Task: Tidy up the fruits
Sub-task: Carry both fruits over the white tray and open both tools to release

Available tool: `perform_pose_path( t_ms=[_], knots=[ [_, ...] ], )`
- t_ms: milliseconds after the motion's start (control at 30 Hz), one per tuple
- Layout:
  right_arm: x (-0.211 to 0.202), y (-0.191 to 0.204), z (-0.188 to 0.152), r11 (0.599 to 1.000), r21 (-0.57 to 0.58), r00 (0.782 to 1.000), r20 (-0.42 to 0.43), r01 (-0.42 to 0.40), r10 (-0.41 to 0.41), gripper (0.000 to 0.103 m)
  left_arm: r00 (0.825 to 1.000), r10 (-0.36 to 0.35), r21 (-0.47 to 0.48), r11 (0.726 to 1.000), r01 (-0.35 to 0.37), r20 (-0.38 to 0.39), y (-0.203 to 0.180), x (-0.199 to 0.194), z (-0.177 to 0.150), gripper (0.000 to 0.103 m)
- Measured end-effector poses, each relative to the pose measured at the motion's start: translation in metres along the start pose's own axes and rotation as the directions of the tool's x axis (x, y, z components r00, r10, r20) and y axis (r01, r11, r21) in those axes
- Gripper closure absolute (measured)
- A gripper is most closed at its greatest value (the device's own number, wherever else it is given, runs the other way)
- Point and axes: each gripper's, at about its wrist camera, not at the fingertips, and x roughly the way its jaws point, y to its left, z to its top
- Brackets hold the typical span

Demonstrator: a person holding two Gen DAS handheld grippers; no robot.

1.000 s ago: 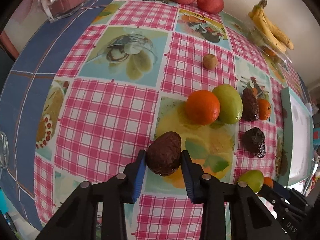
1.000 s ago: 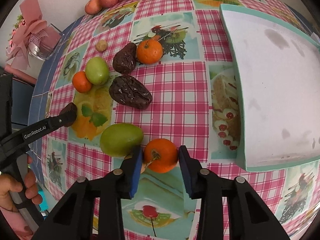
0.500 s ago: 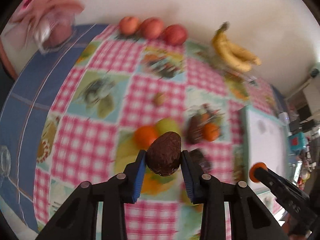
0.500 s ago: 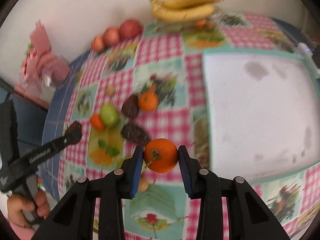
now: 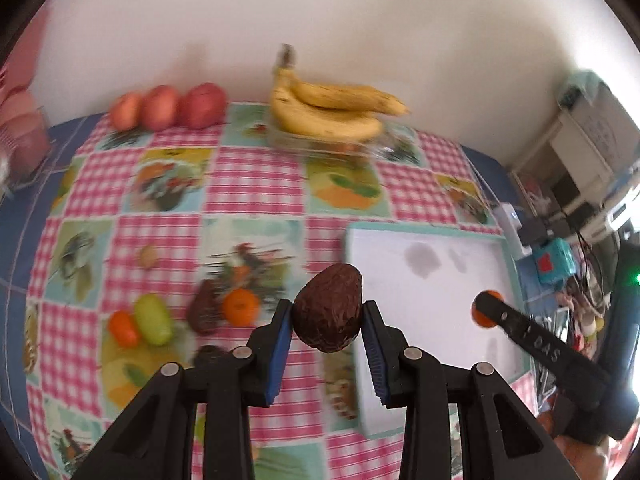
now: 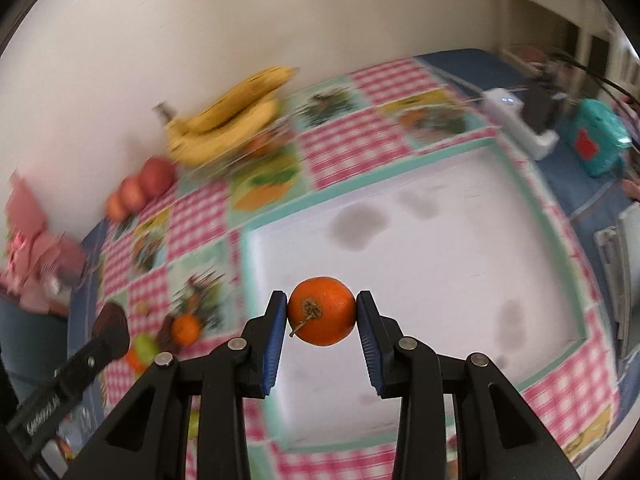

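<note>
My left gripper (image 5: 326, 338) is shut on a dark brown wrinkled avocado (image 5: 327, 314) and holds it in the air above the left edge of the white tray (image 5: 440, 280). My right gripper (image 6: 322, 322) is shut on an orange tangerine (image 6: 322, 311) and holds it over the tray (image 6: 420, 240). It also shows in the left wrist view (image 5: 486, 312) over the tray's right part. On the checked tablecloth to the left lie a tangerine (image 5: 240, 306), a dark avocado (image 5: 204, 308), a green fruit (image 5: 153, 319) and a small orange (image 5: 123, 327).
Bananas (image 5: 332, 108) lie on a clear dish by the wall. Three red apples (image 5: 168, 106) sit at the back left. A small brown nut (image 5: 147, 256) lies on the cloth. A pink box (image 5: 20, 128) is far left. Clutter and a teal case (image 5: 554, 260) are beyond the table's right edge.
Both grippers have lifted off the table with their fruits and moved right, from beside the fruit pile to above the white tray.
</note>
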Motion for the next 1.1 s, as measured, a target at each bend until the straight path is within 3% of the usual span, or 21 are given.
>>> perform_pose_path(
  t_ms=[167,367,767,1100],
  knots=[
    [-0.007,-0.059,0.016,0.989,0.107,0.994,0.033,0.103,-0.107,0.066,0.999,-0.016,0.064,0.998,0.018,-0.032,-0.043,0.023,0.001,0.066],
    [-0.006,-0.102,0.029,0.971,0.185,0.984,0.056,0.154,-0.167,0.066,0.996,-0.029,0.124,0.992,0.039,-0.079,-0.081,0.059,-0.001,0.066],
    [0.019,-0.133,0.035,0.955,0.247,0.98,0.065,0.165,-0.186,0.066,0.992,-0.037,0.197,0.979,0.06,-0.121,-0.113,0.116,-0.009,0.066],
    [0.033,-0.145,0.027,0.941,0.273,0.977,0.016,0.198,-0.211,0.066,0.987,0.017,0.235,0.972,0.022,-0.162,-0.114,0.14,-0.015,0.066]
  ],
)
